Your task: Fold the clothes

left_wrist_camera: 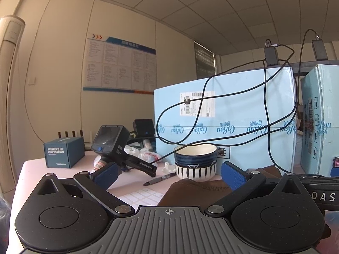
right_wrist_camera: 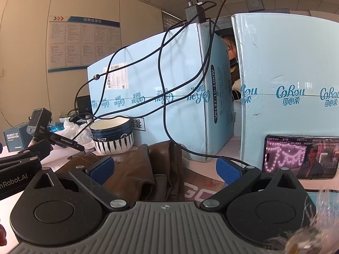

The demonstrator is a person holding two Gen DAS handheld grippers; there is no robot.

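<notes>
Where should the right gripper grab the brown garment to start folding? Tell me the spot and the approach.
Probably the loose raised edge of the brown garment lying between the open right gripper fingers. Come straight forward and down from the near side: the stacked bowls and hanging cables crowd the far side.

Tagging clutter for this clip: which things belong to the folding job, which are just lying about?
Job: brown garment; left hand-held gripper and right hand-held gripper, both open.
Lying about: stacked bowls, marker pen, phone, blue cartons, spare gripper.
</notes>
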